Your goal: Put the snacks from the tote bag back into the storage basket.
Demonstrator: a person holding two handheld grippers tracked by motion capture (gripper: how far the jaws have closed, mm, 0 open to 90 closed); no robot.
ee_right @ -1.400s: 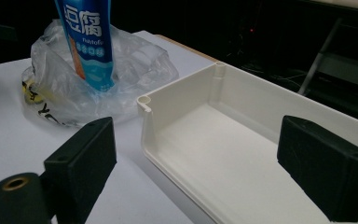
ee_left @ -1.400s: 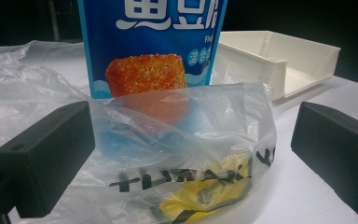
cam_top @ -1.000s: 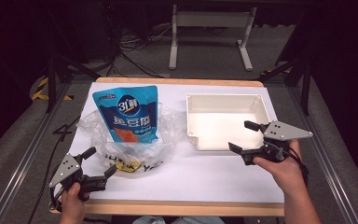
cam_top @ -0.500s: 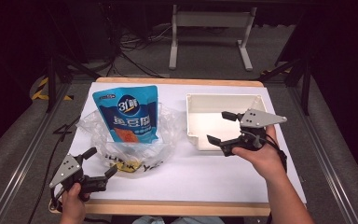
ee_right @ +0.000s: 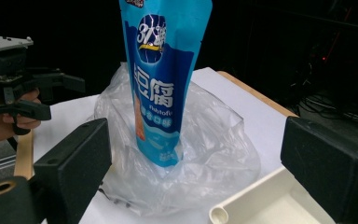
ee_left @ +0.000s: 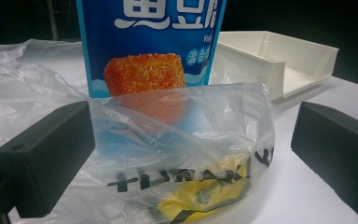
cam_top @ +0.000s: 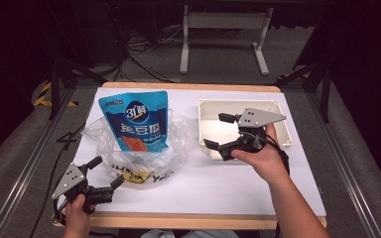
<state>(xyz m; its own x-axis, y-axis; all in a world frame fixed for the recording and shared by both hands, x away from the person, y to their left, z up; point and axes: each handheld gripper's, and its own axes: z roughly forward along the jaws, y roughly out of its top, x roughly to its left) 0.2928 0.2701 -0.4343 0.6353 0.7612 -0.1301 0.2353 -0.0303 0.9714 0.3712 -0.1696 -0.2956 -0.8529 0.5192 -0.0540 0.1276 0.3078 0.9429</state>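
Both my claws stood apart, gripping nothing: the right claw (cam_top: 222, 131) hung over the cream tray (cam_top: 278, 107), the left claw (cam_top: 105, 173) lay near the table (cam_top: 218, 183) edge; between them a blue fish-tofu pouch (cam_top: 138, 121) rested in a clear plastic bag (cam_top: 178, 139).

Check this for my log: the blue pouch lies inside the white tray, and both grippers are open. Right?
Not quite. The high view shows the blue pouch partly inside the clear plastic bag, left of the white tray. Both the left gripper and right gripper are open.
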